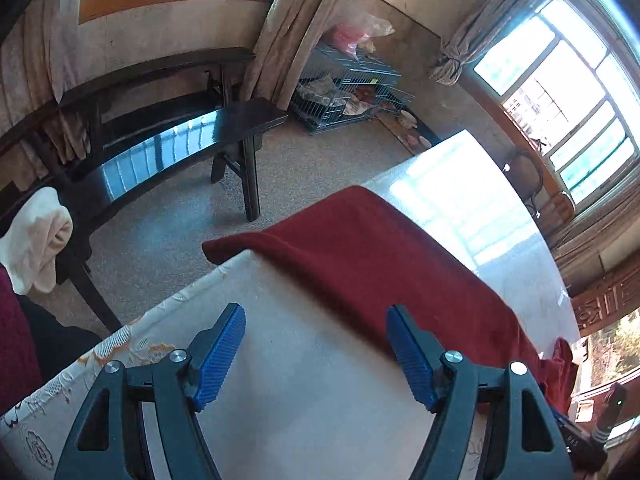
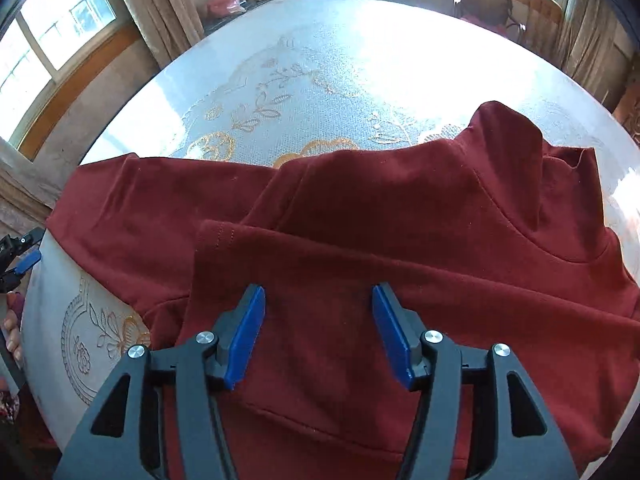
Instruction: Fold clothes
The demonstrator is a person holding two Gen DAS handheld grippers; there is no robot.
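Both claws, left (image 1: 316,354) and right (image 2: 318,334), gaped empty over the red garment (image 2: 360,216) on the desk (image 2: 304,80); a dark bench (image 1: 160,152) stood alongside.

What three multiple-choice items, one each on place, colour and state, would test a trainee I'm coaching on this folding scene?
1. Where does the garment lie?
A. On the patterned table
B. On the floor
C. Inside the wire cage

2. What colour is the garment?
A. Green
B. Dark red
C. White

3. How do the right tongs stand?
A. Clamped on a sleeve
B. Open above the cloth
C. Shut on nothing

Answers: 1 A, the cloth spreads over the embroidered tabletop. 2 B, it shows deep red in both views. 3 B, the blue pads stand apart with nothing pinched between them.
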